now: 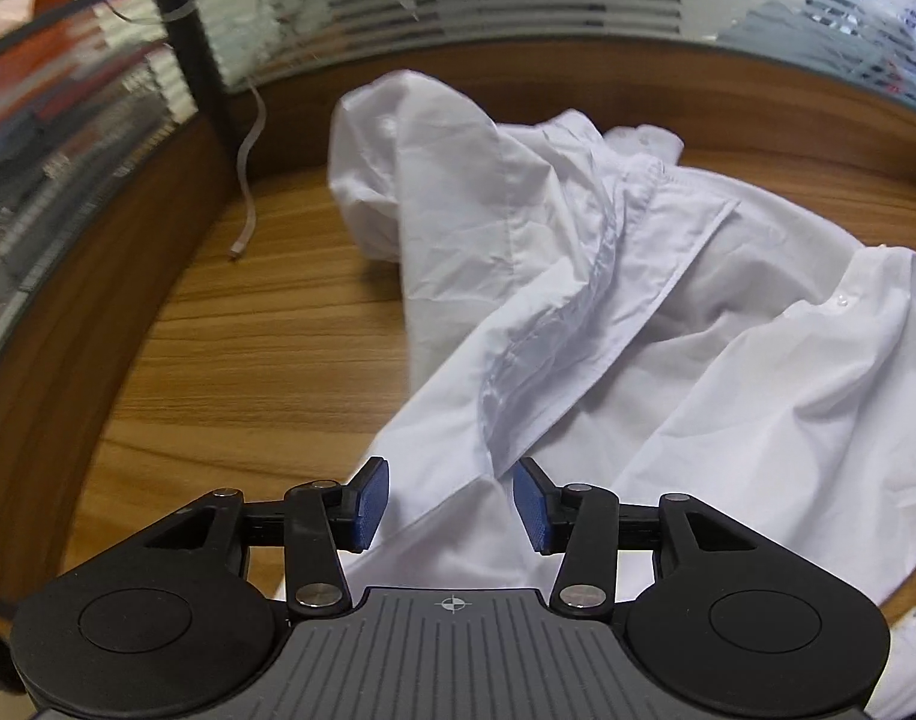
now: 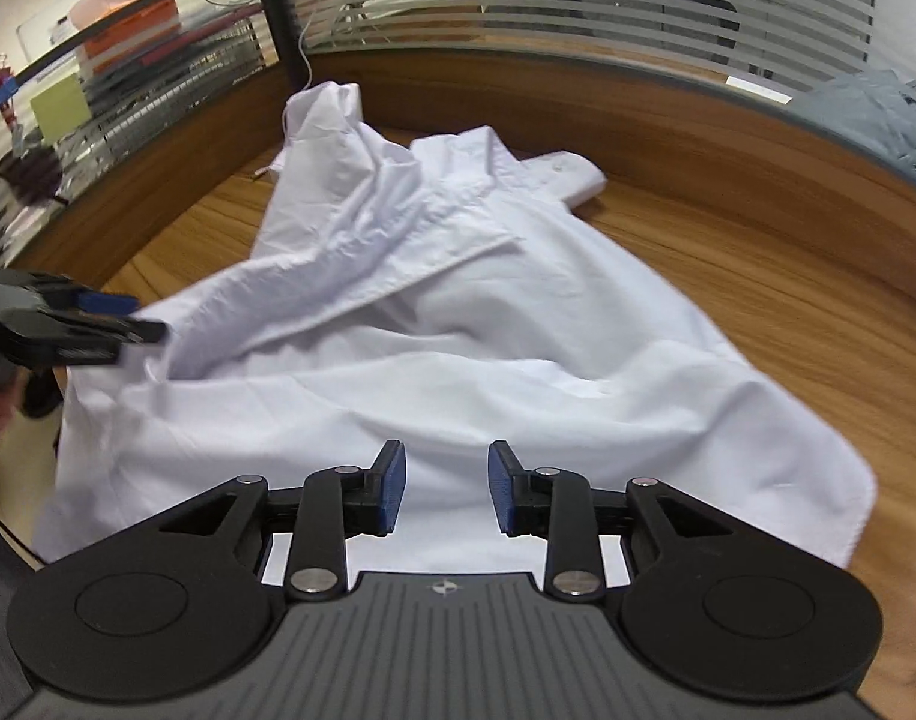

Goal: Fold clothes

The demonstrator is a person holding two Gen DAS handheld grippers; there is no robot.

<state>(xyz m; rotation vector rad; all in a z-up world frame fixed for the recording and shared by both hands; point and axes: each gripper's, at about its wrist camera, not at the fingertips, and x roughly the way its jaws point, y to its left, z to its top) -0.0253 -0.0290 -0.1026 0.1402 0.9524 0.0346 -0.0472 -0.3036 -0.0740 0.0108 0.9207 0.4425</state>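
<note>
A white button shirt (image 1: 668, 300) lies crumpled on the wooden desk (image 1: 248, 348), its collar and one sleeve bunched toward the far wall. My left gripper (image 1: 452, 501) hovers over the shirt's near left edge, its blue pads apart and nothing pinched between them. In the right wrist view the same shirt (image 2: 458, 324) spreads across the desk, hem toward me. My right gripper (image 2: 446, 489) hangs above the hem, jaws apart and empty. The left gripper (image 2: 98, 315) shows at the left edge of that view, beside the shirt's side fold.
A white cable (image 1: 248, 180) trails down onto the desk at the far left. Glass partitions with striped film (image 2: 638, 6) and a wooden ledge (image 2: 728, 138) border the desk. Grey-blue cloth (image 2: 866, 108) lies beyond the partition at the right.
</note>
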